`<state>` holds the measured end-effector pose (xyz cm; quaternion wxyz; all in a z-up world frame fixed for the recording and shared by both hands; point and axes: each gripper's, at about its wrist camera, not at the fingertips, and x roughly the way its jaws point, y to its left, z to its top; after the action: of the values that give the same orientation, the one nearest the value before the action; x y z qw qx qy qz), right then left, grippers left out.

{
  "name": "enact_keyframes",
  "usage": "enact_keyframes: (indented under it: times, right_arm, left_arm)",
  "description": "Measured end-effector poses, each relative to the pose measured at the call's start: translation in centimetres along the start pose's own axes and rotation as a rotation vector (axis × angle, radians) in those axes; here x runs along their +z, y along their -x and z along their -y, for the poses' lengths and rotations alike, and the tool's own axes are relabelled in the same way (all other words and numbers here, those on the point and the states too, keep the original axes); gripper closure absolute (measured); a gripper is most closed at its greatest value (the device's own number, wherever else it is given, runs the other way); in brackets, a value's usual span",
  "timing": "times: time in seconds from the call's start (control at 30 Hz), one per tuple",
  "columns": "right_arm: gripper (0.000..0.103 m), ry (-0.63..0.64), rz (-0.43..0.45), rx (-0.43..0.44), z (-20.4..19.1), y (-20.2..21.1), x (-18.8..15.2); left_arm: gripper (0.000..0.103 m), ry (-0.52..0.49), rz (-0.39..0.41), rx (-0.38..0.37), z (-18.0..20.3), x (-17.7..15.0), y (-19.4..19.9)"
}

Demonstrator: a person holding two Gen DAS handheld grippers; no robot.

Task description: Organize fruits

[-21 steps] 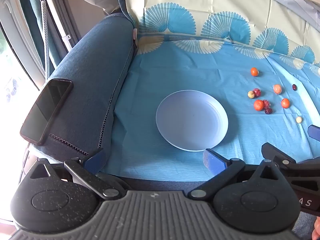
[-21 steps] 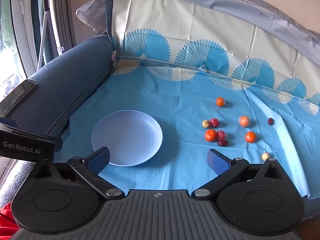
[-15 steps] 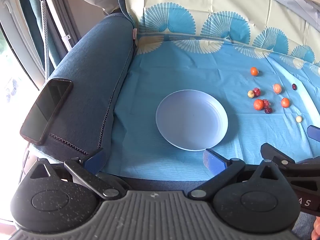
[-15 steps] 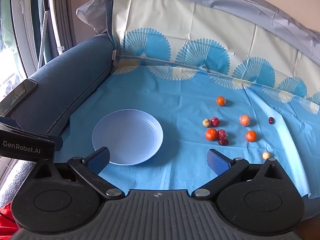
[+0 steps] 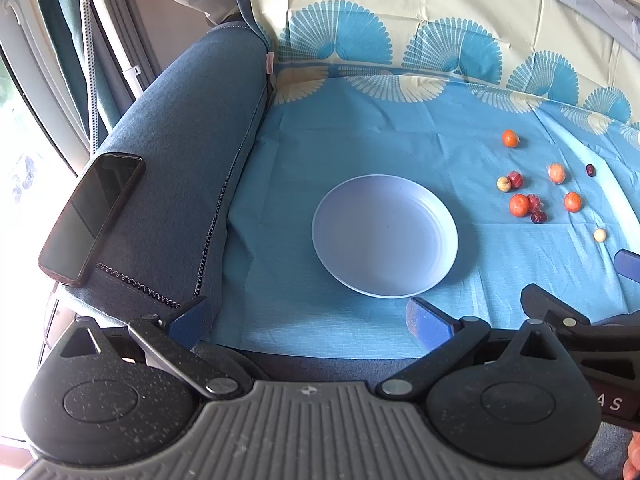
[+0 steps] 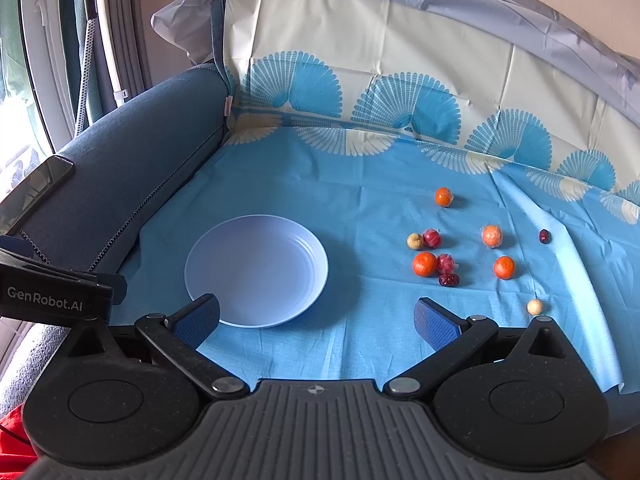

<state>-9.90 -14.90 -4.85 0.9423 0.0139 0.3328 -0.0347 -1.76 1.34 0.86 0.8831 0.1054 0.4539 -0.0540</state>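
Observation:
An empty pale blue plate [image 5: 385, 236] [image 6: 256, 270] lies on a blue cloth. Several small fruits lie loose to its right: an orange one [image 6: 424, 264] [image 5: 519, 205] nearest, a far orange one [image 6: 443, 197], red wrapped ones [image 6: 432, 238], a dark red one [image 6: 449, 279] and a pale ball [image 6: 535, 306]. My left gripper [image 5: 306, 320] is open and empty, in front of the plate. My right gripper [image 6: 316, 322] is open and empty, near the plate's front right; the fruits are ahead to its right.
A blue sofa armrest [image 5: 180, 168] rises at the left with a black phone [image 5: 90, 218] lying on it. The patterned cloth [image 6: 400, 92] climbs the sofa back behind. The cloth's front edge [image 5: 320, 354] is just ahead of my left gripper.
The right wrist view has crept slightly forward and right, so the plate and fruits sit a little nearer. The left gripper has barely moved. Nothing was picked up.

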Motion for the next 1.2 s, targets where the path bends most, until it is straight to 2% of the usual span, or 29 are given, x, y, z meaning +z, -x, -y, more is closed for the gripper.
enact_keyframes:
  times: [0.73,0.9,1.0,1.07,1.2]
  right_arm:
    - [0.001,-0.032,0.009,0.012,0.0,0.0,-0.1]
    - [0.001,-0.049,0.022,0.009,0.3,0.2,-0.2]
    - [0.001,-0.108,0.063,0.037,1.1,0.7,-0.5]
    - [0.001,-0.14,0.099,0.027,1.9,1.0,-1.0]
    - [0.001,-0.201,0.113,-0.075,5.0,0.5,-2.0]
  left_arm:
    - [0.0,0.01,-0.009,0.0,-0.2,-0.1,0.0]
    - [0.0,0.035,-0.018,-0.036,-0.4,0.0,0.2]
    - [0.0,0.052,-0.029,-0.066,-0.2,0.1,0.2]
    - [0.0,0.054,-0.031,-0.075,0.3,0.3,0.1]
    - [0.0,0.024,-0.036,-0.056,2.3,0.9,-0.8]
